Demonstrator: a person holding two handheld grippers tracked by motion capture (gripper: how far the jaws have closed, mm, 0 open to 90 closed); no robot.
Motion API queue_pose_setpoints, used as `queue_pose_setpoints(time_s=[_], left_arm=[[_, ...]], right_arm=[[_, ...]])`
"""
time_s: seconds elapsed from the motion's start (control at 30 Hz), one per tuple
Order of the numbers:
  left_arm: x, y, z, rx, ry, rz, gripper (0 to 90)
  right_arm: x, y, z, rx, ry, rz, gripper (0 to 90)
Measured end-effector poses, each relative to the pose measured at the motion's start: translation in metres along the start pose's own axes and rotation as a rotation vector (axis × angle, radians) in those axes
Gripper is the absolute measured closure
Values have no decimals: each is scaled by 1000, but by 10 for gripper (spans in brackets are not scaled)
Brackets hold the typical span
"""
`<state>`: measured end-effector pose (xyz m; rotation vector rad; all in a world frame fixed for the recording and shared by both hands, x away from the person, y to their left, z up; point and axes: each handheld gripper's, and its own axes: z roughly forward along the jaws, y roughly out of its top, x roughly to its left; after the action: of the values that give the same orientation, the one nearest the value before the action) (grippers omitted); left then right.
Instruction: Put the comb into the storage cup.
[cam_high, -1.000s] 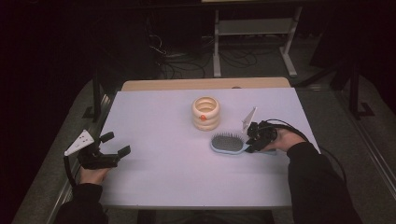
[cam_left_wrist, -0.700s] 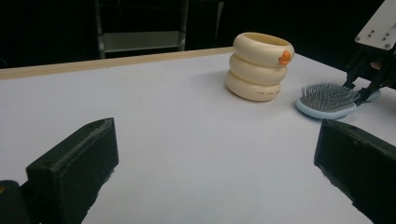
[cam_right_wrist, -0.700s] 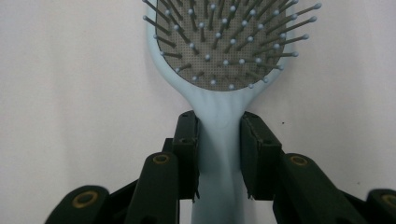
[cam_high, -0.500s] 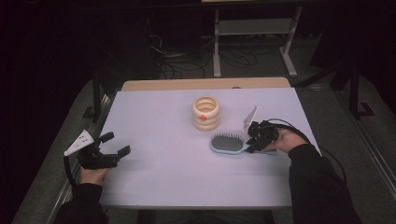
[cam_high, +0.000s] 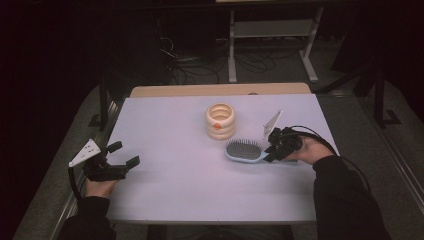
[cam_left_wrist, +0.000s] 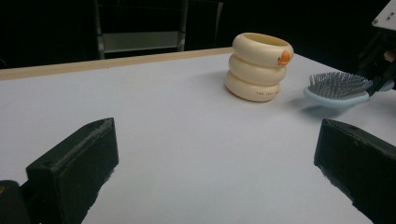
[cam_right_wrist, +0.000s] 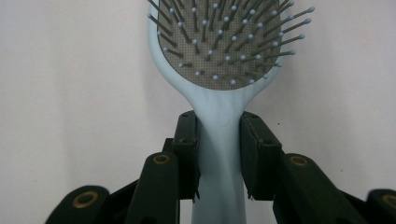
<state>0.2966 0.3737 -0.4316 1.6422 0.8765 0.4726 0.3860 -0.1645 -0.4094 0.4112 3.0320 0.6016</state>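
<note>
Both jaws of our right gripper (cam_right_wrist: 219, 154) clamp the handle of the blue hairbrush (cam_high: 243, 150), while our left gripper (cam_high: 123, 155) rests wide open near the table (cam_high: 175, 125) edge.

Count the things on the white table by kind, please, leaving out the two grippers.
Hairbrush, light blue, held by the right gripper: 1
Cream ringed holder with an orange mark: 1
Total: 2

The left gripper (cam_high: 122, 155) rests low with fingers (cam_left_wrist: 74, 172) wide apart; the right gripper (cam_high: 272, 147) has fingers (cam_right_wrist: 187, 140) clamped together.
</note>
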Motion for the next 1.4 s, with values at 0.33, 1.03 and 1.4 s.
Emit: queue_pose_setpoints(time_s=[0.33, 1.03, 1.4], left_arm=[[0, 0, 0, -5, 0, -3, 0], [0, 0, 0, -5, -5, -5, 0], [0, 0, 1, -3, -6, -5, 0]], right_arm=[[9, -1, -25, -17, -21, -4, 687], [17, 23, -59, -45, -80, -44, 686], [19, 32, -72, -61, -98, -62, 687]])
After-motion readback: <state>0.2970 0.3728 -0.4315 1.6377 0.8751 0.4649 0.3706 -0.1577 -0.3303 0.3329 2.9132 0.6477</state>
